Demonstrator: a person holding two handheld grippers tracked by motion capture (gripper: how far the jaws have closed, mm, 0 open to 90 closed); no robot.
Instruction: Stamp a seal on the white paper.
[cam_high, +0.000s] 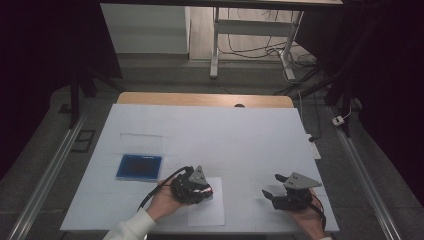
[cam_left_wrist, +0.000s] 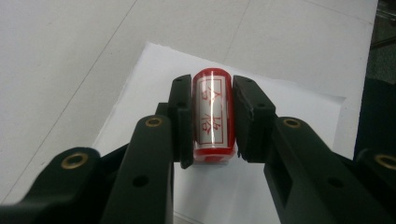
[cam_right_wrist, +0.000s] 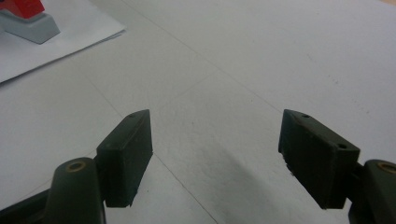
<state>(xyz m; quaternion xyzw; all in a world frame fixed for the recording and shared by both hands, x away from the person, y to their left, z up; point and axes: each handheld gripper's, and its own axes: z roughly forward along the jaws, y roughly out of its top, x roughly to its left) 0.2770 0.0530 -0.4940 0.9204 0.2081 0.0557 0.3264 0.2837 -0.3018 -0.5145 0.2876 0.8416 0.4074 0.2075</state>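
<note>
Dim room, grey floor (cam_high: 45, 145), perhaps carpet.

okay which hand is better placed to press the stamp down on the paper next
Left. Its gripper already clamps the red stamp right over the paper. The right gripper is open, off to the side.

Count: 2 grippers – left (cam_high: 202, 192), right (cam_high: 274, 187). 1 red stamp (cam_left_wrist: 213, 116), clamped in the left one. 1 paper sheet (cam_high: 207, 212). 1 blue ink pad (cam_high: 139, 167), 1 clear lid (cam_high: 141, 143) just behind it. 1 table (cam_high: 240, 135). 2 hands.
</note>
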